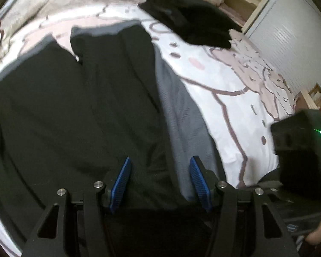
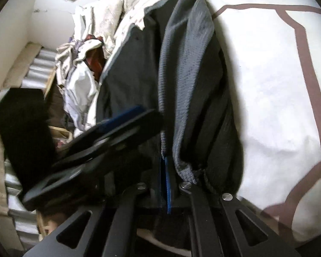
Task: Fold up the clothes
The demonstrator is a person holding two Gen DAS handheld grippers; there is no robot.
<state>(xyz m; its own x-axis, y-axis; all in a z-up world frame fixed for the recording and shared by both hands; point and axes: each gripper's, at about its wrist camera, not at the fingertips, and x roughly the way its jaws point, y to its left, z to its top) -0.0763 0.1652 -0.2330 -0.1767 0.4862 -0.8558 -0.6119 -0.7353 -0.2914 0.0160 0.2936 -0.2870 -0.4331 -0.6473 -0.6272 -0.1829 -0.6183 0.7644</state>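
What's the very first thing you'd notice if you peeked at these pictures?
A big dark garment with a grey panel sprawls across the cartoon-print bedspread, filling most of the left wrist view. The right gripper is pinched shut on its bunched fabric, while the left gripper hangs open just above it. A second black garment sits further up the bed.

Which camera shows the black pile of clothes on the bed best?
The left wrist view. There the black pile lies whole on the cartoon bedsheet, beyond the black-and-grey garment. The right wrist view does not show it; that garment fills the middle of the picture.
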